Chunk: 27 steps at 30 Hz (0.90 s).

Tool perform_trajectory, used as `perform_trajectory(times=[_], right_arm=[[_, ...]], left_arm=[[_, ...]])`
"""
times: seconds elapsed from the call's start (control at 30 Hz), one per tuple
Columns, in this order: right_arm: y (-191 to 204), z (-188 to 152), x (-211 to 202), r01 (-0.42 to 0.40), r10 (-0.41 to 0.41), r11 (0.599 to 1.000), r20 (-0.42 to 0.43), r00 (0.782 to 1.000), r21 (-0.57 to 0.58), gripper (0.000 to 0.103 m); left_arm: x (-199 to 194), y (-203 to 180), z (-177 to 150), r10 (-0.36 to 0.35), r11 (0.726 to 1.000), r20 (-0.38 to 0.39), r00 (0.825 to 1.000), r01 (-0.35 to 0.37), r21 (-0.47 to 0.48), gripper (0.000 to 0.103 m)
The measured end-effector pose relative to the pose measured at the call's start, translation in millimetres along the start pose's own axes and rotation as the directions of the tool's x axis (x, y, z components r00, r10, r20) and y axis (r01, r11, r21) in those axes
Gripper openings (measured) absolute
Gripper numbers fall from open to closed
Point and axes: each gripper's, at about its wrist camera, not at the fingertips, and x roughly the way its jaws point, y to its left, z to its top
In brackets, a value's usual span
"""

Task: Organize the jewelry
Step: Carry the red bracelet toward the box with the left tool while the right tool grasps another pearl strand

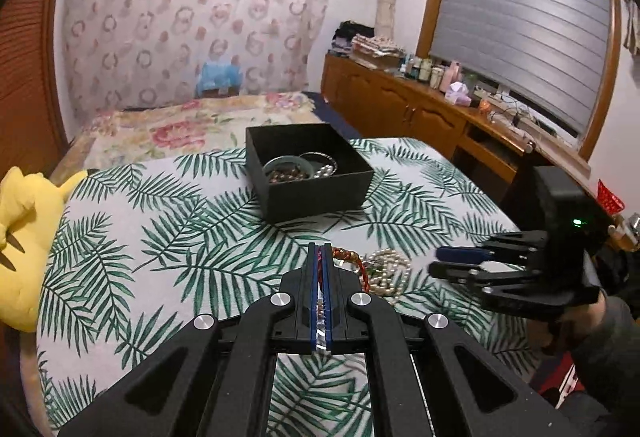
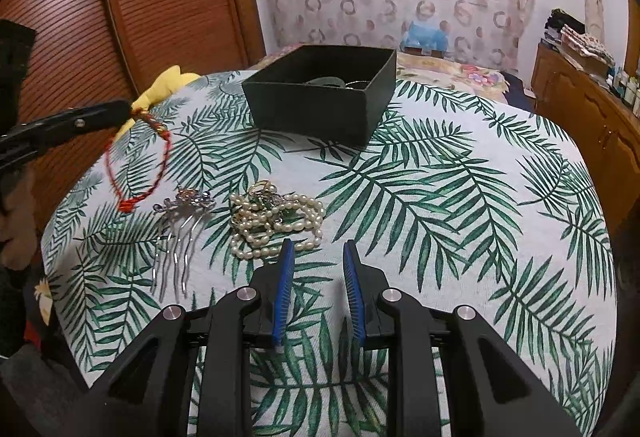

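Observation:
My left gripper [image 1: 320, 251] is shut on a red braided cord bracelet [image 2: 138, 167] and holds it lifted above the table; the cord hangs down from its tips [image 2: 128, 109]. The bracelet also shows beside the tips in the left wrist view [image 1: 352, 261]. My right gripper [image 2: 318, 249] is open and empty, just in front of a heap of pearl necklaces [image 2: 276, 221]. A silver hair comb [image 2: 180, 233] lies left of the pearls. A black open box [image 1: 306, 169] holds bangles and beads at the far side; it also shows in the right wrist view [image 2: 320, 93].
The table wears a palm-leaf cloth [image 2: 440, 197]. A yellow plush toy [image 1: 24, 245] sits at its left edge. A bed [image 1: 200, 125] lies behind, and a wooden sideboard [image 1: 420, 101] with bottles runs along the right wall.

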Motion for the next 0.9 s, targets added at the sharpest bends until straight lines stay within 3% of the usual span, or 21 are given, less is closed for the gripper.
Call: perform_trajectory(times=[0.23, 0.5, 0.63, 0.73, 0.8, 0.9], right_arm=[[4.8, 14.1, 20.4, 0.008, -0.01, 0.999, -0.033, 0.999, -0.049, 0.027], [2.3, 22.9, 39.4, 0.123, -0.131, 0.988, -0.085, 0.988, -0.094, 0.027], [-0.5, 25.3, 42.2, 0.111, -0.117, 0.991, -0.082, 0.99, -0.08, 0.027], [0.4, 26.0, 43.0, 0.097, -0.104, 0.992, -0.084, 0.991, -0.083, 0.021], [0.5, 26.8, 43.0, 0.099, -0.107, 0.991, -0.089, 0.99, -0.09, 0.005], [-2.4, 27.2, 42.0, 0.087, -0.096, 0.992, -0.1, 0.99, -0.086, 0.005]], left_arm=[[0.0, -5.7, -3.4, -0.001, 1.0, 0.006, 1.0, 0.001, 0.011, 0.001], [-1.0, -0.8, -6.9, 0.001, 1.0, 0.007, 1.0, -0.001, 0.0, 0.001], [-0.7, -0.6, -8.0, 0.0, 1.0, 0.006, 1.0, 0.0, -0.001, 0.001], [-0.2, 0.0, -8.6, 0.0, 1.0, 0.006, 1.0, 0.0, -0.001, 0.001], [-0.2, -0.1, -8.6, 0.001, 1.0, 0.007, 1.0, -0.001, -0.002, 0.001], [-1.5, 0.0, -8.0, 0.004, 1.0, 0.013, 1.0, -0.004, -0.004, 0.001]])
